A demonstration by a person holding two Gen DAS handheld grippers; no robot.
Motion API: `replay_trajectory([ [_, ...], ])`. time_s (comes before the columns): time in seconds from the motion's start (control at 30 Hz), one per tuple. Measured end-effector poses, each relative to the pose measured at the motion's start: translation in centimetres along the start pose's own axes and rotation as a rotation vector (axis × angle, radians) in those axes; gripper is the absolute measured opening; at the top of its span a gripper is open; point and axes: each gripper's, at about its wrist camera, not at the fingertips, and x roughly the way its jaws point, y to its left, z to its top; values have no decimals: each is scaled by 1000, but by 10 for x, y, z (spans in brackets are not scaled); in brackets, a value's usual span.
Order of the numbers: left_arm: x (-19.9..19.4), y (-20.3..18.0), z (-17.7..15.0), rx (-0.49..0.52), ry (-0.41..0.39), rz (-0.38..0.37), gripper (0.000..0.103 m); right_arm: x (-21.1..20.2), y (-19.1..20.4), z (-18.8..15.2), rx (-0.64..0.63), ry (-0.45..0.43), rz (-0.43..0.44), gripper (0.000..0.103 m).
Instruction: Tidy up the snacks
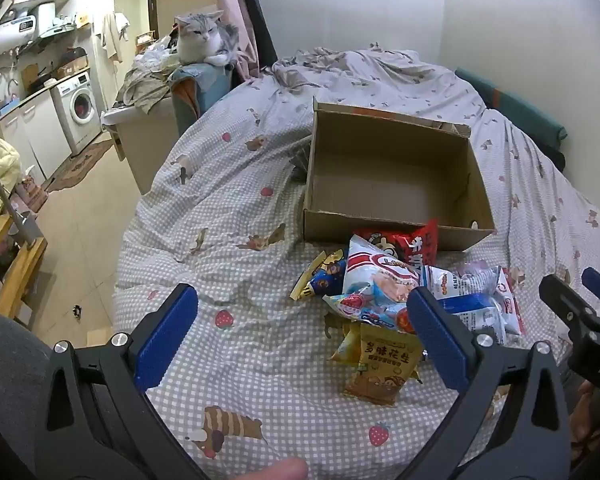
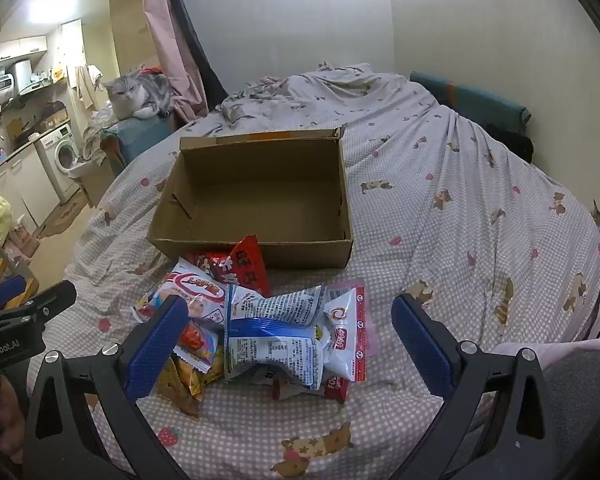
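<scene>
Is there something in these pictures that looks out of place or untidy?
Yes. The snack packets lie in a loose heap on the bed, outside the cardboard box, which is empty. A red packet leans against the box's front wall. The box rim is torn at one corner.

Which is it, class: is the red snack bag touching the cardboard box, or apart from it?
Touching. In the right wrist view the red bag leans against the box front wall, its top corner overlapping the rim with no gap.
</scene>
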Motion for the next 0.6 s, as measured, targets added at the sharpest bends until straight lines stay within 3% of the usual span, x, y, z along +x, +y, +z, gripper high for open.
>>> replay_trajectory([
  [0.6,-5,-4,1,24,-23,8,103,-2,-1,1,5,-6,6,103],
])
